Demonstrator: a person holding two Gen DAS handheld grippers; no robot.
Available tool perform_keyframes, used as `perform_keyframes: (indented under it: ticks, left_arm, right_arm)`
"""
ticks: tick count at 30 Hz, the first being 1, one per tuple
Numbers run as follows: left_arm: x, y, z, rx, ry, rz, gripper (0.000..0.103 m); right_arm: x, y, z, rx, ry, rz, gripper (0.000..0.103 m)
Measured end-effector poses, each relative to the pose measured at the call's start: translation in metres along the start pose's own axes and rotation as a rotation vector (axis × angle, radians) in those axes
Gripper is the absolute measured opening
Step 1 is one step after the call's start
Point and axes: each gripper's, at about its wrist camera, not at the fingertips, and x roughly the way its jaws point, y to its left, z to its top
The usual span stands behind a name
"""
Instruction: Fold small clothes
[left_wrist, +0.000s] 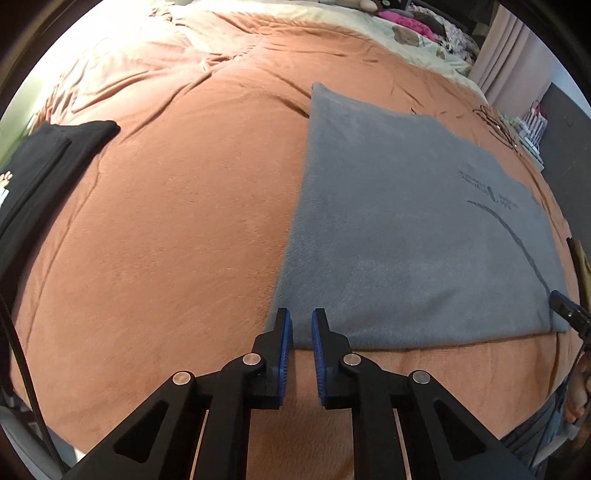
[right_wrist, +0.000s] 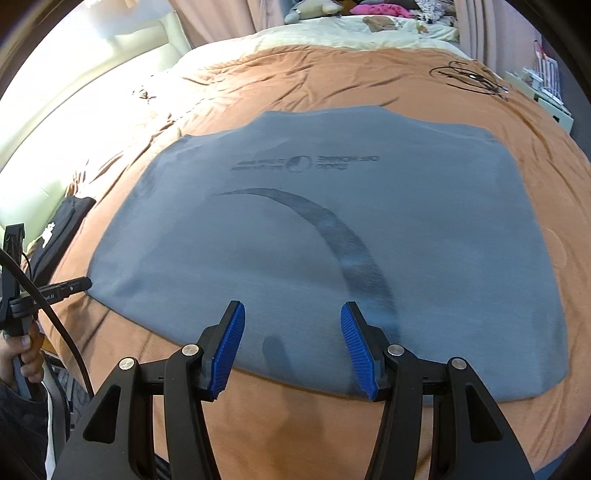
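Rust-orange bed (right_wrist: 424, 74) is carrying grey shirt (right_wrist: 295, 229); right claw (right_wrist: 292, 345) is spread, left claw (left_wrist: 301, 341) is gaping narrowly, empty; pinch hem corners evenly.

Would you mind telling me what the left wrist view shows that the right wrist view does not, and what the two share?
Only the left wrist view shows the left gripper from behind, its jaws nearly closed at the grey garment's near-left corner. Only the right wrist view shows the right gripper wide open over the near hem, and the whole garment outline. Both show the orange blanket, the folded black garment and tangled cables.
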Motion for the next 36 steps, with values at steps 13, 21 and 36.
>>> perform_keyframes:
  ticks: [13, 21, 36]
  left_arm:
    - [0.006, 0.026, -0.005, -0.196, 0.037, -0.136, 0.046]
    - [0.018, 0.041, -0.006, -0.389, 0.052, -0.331, 0.046]
    - [-0.007, 0.036, -0.001, -0.473, -0.097, -0.540, 0.046]
  right_arm:
    - [0.009, -0.002, -0.004, 0.020, 0.033, 0.021, 0.052]
    - [0.008, -0.001, -0.008, 0.024, 0.041, 0.008, 0.052]
    - [0.008, 0.004, -0.005, 0.029, 0.022, 0.018, 0.052]
